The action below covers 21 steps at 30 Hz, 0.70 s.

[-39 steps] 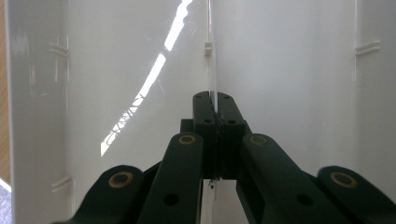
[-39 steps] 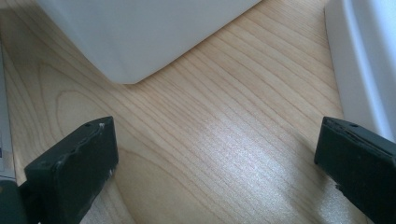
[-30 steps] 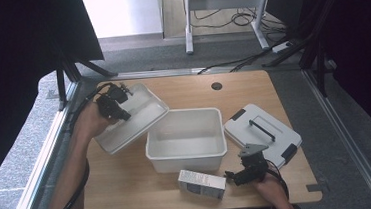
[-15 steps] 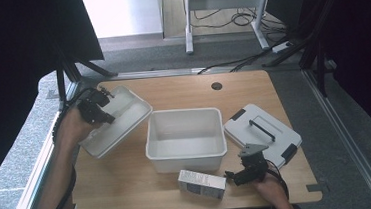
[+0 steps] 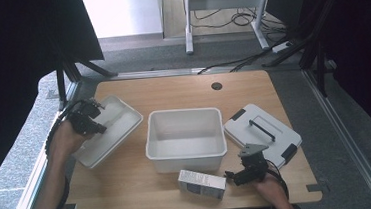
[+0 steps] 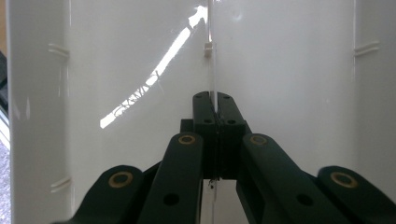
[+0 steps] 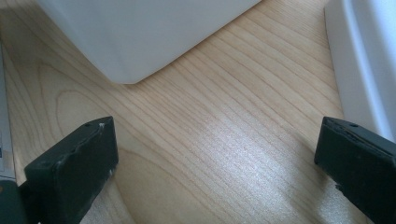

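Left gripper view puts my left claw clamped flat on the thin rim of the shallow white plastic lid, jaws pressed together with the edge between them. In the high view that lid sits at the left edge of the wooden worktop, tilted, its near-left end by my hand, well apart from the open white plastic tub in the middle. I judge the step in hand is moving this lid clear or setting it down; to do it well I'd keep the grip square on the rim, lower the free end first, then let go only once it lies flat. My right claw rests low on the worktop with jaws spread wide, holding nothing, just beside a small grey and white carton, near the white cover with black handle and clips.
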Available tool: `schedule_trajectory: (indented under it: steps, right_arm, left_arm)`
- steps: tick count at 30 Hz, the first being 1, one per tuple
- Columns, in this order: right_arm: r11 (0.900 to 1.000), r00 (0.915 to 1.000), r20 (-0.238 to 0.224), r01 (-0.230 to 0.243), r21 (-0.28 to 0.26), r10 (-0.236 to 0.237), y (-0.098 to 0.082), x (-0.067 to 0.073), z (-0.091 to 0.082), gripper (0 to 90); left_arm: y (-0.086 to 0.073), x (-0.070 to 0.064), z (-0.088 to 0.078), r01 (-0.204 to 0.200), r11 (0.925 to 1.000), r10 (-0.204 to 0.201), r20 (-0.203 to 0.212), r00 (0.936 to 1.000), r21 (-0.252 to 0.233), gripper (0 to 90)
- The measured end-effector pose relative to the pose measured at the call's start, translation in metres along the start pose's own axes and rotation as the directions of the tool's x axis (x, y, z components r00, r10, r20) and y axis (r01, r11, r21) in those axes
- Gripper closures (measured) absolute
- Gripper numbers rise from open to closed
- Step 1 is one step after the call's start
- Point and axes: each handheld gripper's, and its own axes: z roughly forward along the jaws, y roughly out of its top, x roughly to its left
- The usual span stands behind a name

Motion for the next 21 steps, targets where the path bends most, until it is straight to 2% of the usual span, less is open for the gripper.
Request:
schedule_trajectory:
  steps: [8, 21]
  right_arm:
    - [1.0, 1.0, 0.0, 0.0, 0.0, 0.0, 0.0, 0.0, 0.0, 0.0]
    - [1.0, 1.0, 0.001, -0.001, -0.001, 0.001, 0.0, 0.0, 0.0, 0.0]
  left_arm:
    - [-0.016, -0.005, 0.031, 0.0, 1.0, 0.0, 0.009, 1.0, 0.004, 88.8]
    - [-0.034, -0.012, 0.069, 0.002, 1.0, -0.002, 0.019, 0.9998, -0.004, 88.8]
